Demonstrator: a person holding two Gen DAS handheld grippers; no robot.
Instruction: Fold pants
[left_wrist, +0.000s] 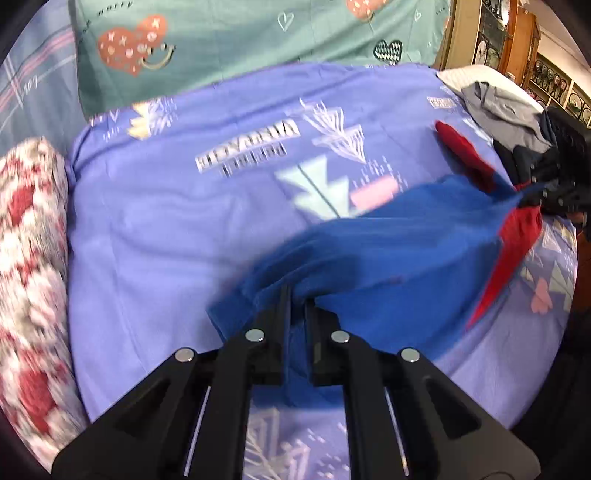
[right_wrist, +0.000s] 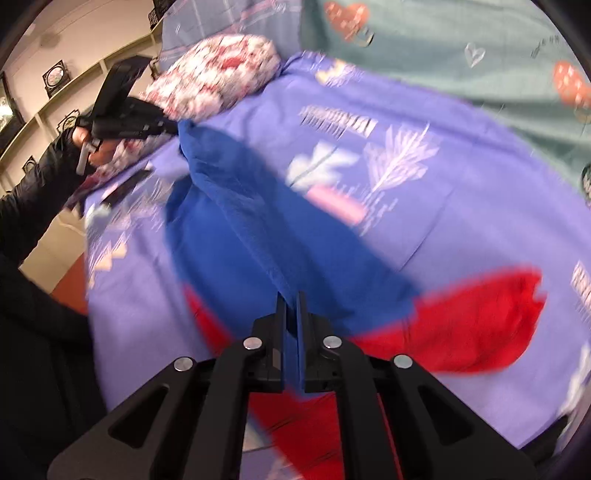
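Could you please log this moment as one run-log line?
left gripper: shut on pants | right gripper: shut on pants | pants: lifted over bed sheet

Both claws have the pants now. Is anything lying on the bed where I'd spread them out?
Nothing visible. The left claw and right claw both pinch the blue and red pants, and the purple sheet beyond is bare. The clothes pile sits off at the edge.

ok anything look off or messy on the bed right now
Only the loose heap of grey and dark clothes dumped at the bed's far corner. The blue and red pants are bunched, but both grippers are pinching them.
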